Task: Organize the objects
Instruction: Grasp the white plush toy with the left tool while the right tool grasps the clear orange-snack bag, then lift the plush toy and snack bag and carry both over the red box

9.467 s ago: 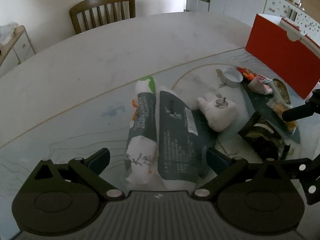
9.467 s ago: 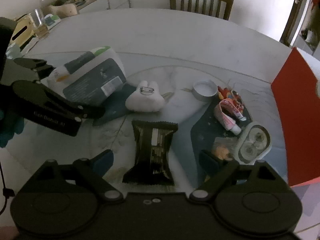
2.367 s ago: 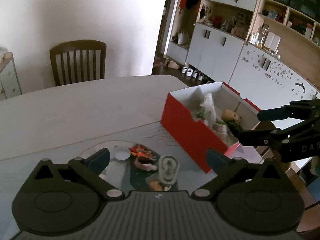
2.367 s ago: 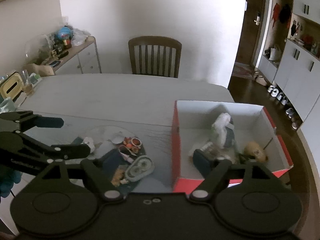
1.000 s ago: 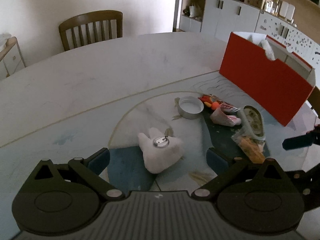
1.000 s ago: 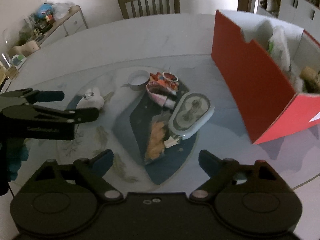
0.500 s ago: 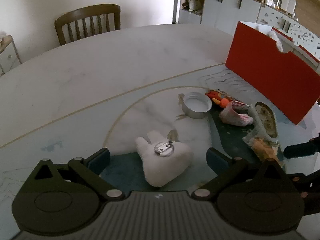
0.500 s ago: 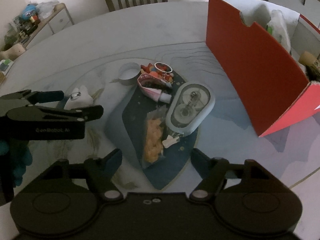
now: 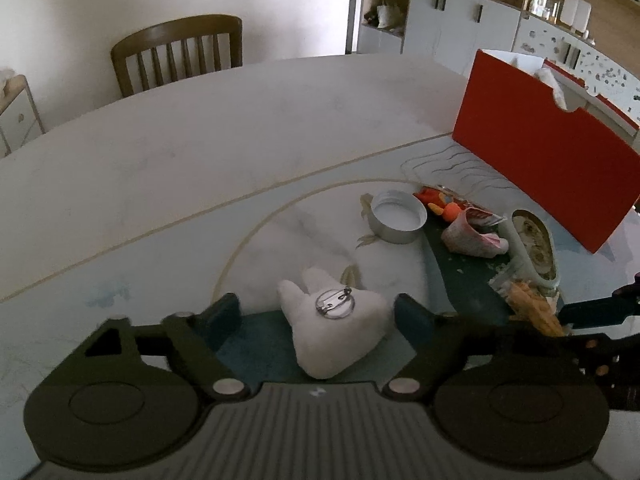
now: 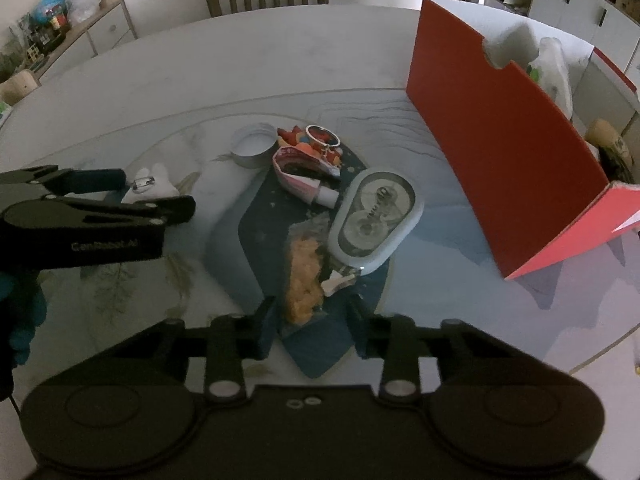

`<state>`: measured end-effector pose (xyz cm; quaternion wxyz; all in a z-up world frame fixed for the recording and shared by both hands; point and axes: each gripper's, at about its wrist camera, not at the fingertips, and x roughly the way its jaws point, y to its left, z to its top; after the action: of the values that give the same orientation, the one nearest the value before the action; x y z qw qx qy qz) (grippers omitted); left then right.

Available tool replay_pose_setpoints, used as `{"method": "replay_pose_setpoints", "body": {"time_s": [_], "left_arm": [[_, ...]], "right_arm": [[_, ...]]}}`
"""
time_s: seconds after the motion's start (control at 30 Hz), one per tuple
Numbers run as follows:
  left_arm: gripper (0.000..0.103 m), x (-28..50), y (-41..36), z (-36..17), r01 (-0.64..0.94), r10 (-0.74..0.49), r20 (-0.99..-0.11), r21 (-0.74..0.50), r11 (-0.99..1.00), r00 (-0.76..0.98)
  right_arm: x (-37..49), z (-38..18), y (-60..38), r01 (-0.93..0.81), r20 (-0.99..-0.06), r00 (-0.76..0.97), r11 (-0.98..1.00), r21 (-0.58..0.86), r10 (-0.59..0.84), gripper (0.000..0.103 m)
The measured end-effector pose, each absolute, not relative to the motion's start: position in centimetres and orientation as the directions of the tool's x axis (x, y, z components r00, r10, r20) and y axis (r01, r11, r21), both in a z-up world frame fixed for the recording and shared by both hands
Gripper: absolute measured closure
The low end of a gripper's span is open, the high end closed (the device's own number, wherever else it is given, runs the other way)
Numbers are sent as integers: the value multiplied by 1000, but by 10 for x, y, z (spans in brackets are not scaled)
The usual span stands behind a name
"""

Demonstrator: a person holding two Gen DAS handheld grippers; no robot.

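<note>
Both claws have closed in since half a second ago. That white plush tooth [image 9: 334,334] on the surface [image 9: 168,184] now sits right between the left claw [image 9: 318,316] tips, jaws wide and touching nothing yet. Right claw [image 10: 312,322], half-narrowed, straddles the orange snack bag [image 10: 304,276] without gripping it. Best to squeeze the plush across its body, clear of the metal pin [image 9: 333,302], then carry it to the red box [image 9: 544,176].
</note>
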<state>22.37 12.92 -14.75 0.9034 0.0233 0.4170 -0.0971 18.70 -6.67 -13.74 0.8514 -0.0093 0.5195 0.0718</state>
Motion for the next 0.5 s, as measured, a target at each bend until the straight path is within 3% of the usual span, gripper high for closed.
{"method": "replay_pose_setpoints", "body": {"time_s": [0.07,0.13,0.2,0.5], "left_arm": [[38,223,130,-146,201,-164,-756,-44,979,634],[45,221,132,-144,195,-173,-754,-61,979,634],[45,219,134,-143,183,-179,-754,-79,980,632],[47,199,132,-136,176,-199,-769,-115,978,607]], "right_arm": [[186,-137,-68,-138,-887,447,989,60,116,73],[184,-136,-70,-147,-887,444,987,65,125,76],[182,-136,-71,-158,-886,446,985,63,128,83],[166,-133,-88,-194,-877,445,976,103,181,86]]}}
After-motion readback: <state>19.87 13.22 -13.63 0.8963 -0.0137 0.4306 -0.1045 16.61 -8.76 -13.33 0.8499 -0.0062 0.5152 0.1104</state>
